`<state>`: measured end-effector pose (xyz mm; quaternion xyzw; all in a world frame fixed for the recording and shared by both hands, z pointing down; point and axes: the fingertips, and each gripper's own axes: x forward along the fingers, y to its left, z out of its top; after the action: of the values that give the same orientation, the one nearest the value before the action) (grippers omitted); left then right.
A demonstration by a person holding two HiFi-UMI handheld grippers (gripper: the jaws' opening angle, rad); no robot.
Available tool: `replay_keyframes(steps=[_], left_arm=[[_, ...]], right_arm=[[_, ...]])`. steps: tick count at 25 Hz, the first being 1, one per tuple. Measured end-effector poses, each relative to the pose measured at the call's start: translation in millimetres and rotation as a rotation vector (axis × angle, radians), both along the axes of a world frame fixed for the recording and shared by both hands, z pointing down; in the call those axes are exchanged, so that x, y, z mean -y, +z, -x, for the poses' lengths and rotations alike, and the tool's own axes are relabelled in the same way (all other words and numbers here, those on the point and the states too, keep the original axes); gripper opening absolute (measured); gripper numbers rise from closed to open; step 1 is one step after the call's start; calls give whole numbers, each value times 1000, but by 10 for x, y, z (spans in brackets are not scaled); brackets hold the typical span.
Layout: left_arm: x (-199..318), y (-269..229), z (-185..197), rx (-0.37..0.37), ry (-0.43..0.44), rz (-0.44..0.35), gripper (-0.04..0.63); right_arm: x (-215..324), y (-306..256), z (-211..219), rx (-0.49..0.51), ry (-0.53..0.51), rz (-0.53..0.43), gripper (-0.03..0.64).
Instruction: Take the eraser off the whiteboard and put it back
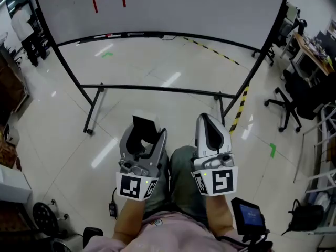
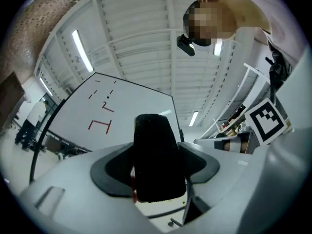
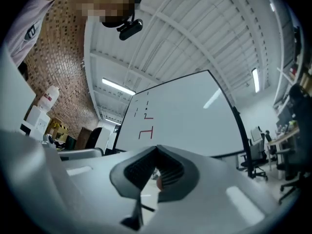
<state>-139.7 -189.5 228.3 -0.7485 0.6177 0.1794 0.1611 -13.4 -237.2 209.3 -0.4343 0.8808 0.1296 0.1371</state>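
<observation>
Eraser (image 2: 155, 155) sits pinched in the left gripper (image 1: 143, 140), its black felt face upright between pads set wide around it, low by the person's waist and well apart from the whiteboard (image 1: 210, 9). The right gripper (image 1: 208, 122) has its jaws pressed together on nothing. The risk, as I judge it: the block is wide and soft, so meeting the board at a tilt could twist it loose onto the floor or smear the red marker strokes (image 1: 109, 0). No brand or word reads anywhere, only bracket-like red lines.
</observation>
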Motion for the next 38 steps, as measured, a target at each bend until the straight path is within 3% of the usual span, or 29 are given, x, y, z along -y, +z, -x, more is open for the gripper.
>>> replay_keyframes(steps=[7, 10, 13, 16, 22, 27, 38], left_arm=[[-746, 1297, -593, 15, 146, 308, 282], [-1055, 1633, -780, 26, 166, 371, 282], [-1310, 1880, -973, 88, 139, 425, 282], [-1510, 1921, -1035, 106, 143, 437, 282], [-1707, 1956, -753, 23, 126, 424, 279], [-1633, 1989, -786, 32, 119, 431, 279], [-1583, 2032, -725, 22, 107, 450, 278]], right_arm=[[-869, 1414, 17, -104, 37, 208, 5], [-1213, 1588, -57, -119, 77, 186, 3], [-1462, 1677, -214, -75, 98, 184, 4], [-1746, 1599, -266, -46, 106, 144, 3], [-2121, 1570, 103, -168, 97, -13, 4], [-1969, 1721, 29, -153, 103, 69, 3], [-1934, 1696, 125, -183, 95, 45, 3]])
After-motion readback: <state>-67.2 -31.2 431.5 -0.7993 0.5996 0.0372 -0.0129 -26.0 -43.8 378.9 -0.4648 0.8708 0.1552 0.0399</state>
